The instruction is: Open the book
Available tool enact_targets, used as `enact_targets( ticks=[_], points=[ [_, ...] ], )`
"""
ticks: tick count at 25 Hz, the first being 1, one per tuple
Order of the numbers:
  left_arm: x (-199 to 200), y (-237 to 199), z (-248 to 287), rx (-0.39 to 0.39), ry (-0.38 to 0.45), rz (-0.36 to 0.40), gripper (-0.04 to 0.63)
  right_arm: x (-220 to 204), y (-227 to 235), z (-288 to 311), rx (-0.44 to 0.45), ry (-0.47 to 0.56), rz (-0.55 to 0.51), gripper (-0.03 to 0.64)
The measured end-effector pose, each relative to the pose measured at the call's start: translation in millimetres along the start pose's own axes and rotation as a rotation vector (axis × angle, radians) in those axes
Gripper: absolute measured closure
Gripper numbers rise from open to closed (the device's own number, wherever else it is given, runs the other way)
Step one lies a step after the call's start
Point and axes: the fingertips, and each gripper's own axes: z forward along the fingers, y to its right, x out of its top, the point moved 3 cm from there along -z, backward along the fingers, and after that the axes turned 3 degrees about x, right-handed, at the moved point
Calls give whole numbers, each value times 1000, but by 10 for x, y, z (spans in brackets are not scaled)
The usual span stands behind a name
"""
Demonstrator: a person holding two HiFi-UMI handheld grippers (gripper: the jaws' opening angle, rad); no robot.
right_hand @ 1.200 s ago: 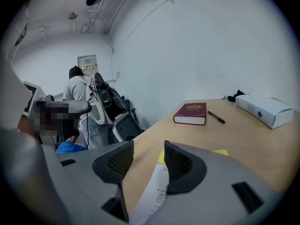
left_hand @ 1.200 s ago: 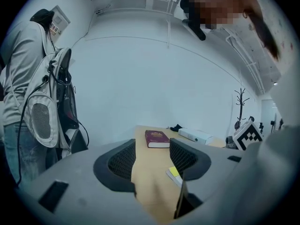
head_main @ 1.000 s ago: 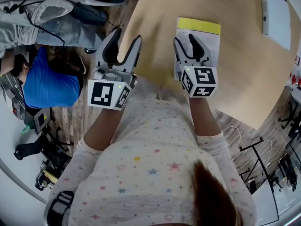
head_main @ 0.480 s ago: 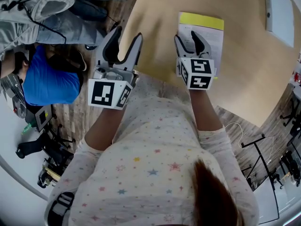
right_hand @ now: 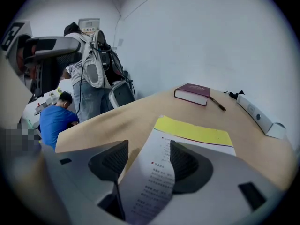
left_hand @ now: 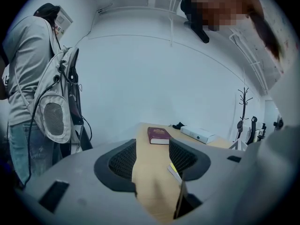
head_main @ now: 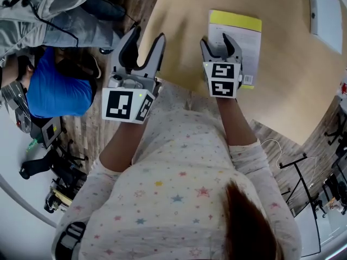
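at the near edge of the counter [head_main: 282, 91] lies the book [head_main: 246, 34], white-covered with a yellow band across its far end. the right gripper [head_main: 216, 41] hangs over the book's near left corner. its jaws stand wide apart, and a printed white sheet, seemingly the cover, curls up between them; they do not look pinched on it. the left gripper [head_main: 147, 37] hovers beside it over the counter's left edge, jaws wide with nothing between them.

the likely trouble: with the jaws this loose the sheet could slip out and fall flat again. if they close hard on one thin sheet, it may crease or tear. with nothing pinning the book, a pull could also drag it toward the edge.

the counter is smooth pale wood, and farther along it are a dark red book [right_hand: 193, 93], a pen [right_hand: 217, 103] and a long white box [right_hand: 255, 112]. the room has white walls and a plank floor [head_main: 92, 140]. someone in blue [head_main: 57, 85] crouches there, and another person [left_hand: 33, 78] stands wearing a backpack.
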Motion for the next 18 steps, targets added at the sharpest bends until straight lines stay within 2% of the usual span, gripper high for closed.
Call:
enact_targets(
  ticks=[8, 18],
  points=[
    [-45, -7, -8, -2, -11, 6, 374, -87, -18, 128, -57, -28, -128, 313],
    [-4, 53, 16, -14, -15, 12, 374, -40, -29, 148, -52, -53, -160, 304]
  ],
)
